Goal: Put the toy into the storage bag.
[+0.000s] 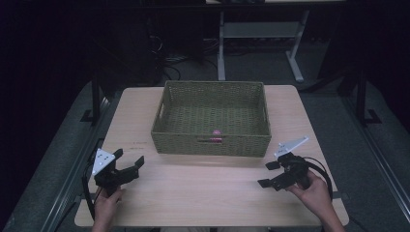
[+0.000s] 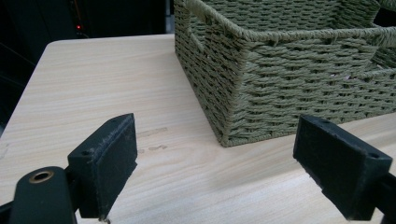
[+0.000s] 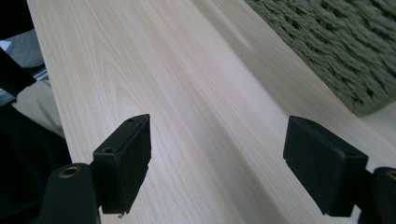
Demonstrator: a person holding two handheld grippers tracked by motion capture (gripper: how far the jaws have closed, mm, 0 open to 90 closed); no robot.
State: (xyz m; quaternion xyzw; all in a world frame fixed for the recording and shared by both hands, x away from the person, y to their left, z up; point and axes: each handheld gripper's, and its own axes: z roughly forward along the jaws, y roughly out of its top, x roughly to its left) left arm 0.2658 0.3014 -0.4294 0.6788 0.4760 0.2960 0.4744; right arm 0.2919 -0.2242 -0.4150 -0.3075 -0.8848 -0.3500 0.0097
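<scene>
The light wooden table (image 1: 203, 193) carries a rectangular green woven basket (image 1: 211, 145) at its far middle, long axis running left to right, with a small pink thing (image 1: 215, 132) inside by the near wall. Both the left gripper (image 1: 129, 161) and right gripper (image 1: 269, 174) sit near the front corners, jaws spread wide with nothing between them, the left pointing toward the basket's corner.

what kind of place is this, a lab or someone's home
Most likely a lab or test room: a bare wooden table holding one woven basket, a dark surround with loose cables on the floor, and metal desk legs behind.
</scene>
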